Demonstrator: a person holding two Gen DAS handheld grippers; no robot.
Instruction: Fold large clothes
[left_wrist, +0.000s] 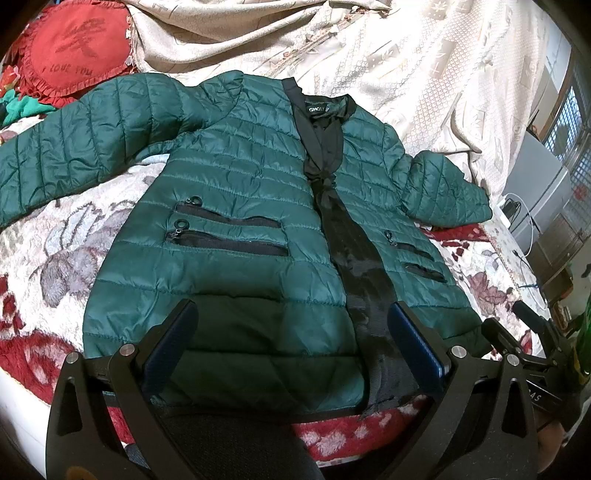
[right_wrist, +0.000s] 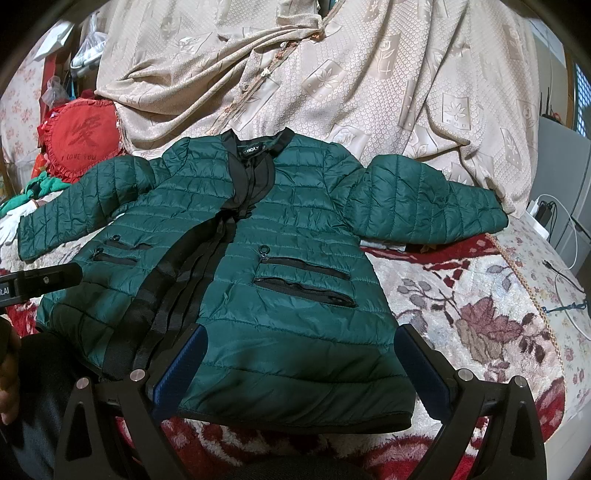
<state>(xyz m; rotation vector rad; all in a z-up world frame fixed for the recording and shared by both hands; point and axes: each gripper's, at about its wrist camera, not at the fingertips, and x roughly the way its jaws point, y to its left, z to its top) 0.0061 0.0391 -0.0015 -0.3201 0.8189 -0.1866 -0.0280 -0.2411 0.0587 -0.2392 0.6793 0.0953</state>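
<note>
A green quilted jacket (right_wrist: 258, 236) lies face up and spread flat on the bed (right_wrist: 480, 295), hem at the near edge, sleeves out toward either side. Left gripper (left_wrist: 291, 343) and right gripper (right_wrist: 301, 362) both hover over the hem, jaws apart and empty. It looks light, puffy and slippery, best pinched at the hem corners or cuffs; the collar label reads "GHOLY", a red cushion (right_wrist: 85, 144) "I LOVE YOU"
</note>
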